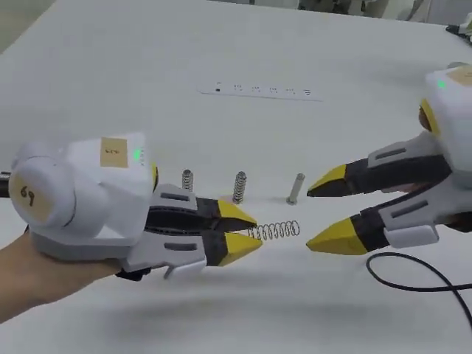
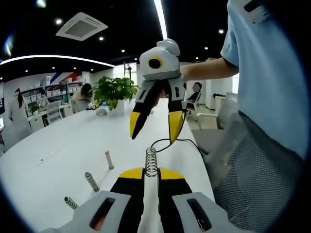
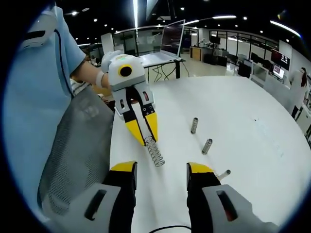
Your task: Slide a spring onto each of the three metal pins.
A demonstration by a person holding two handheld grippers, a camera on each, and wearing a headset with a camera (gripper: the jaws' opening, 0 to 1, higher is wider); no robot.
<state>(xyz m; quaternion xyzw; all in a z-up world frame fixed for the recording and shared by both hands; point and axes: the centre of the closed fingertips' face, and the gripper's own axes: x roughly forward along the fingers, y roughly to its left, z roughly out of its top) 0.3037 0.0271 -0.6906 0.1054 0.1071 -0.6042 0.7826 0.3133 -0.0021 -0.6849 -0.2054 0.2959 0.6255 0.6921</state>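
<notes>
Left gripper (image 1: 251, 232), over the white worktop (image 1: 147, 74), pinches one end of a loose spring (image 1: 276, 231) that sticks out level to the right. Behind it, well in from the worktop's far edge, three metal pins stand in a row: left pin (image 1: 187, 179) and middle pin (image 1: 240, 186) each wear a spring, right pin (image 1: 296, 189) is bare. Right gripper (image 1: 313, 216) faces the loose spring's free end, jaws spread, not touching it. A black cable (image 1: 413, 276) loops beneath.
</notes>
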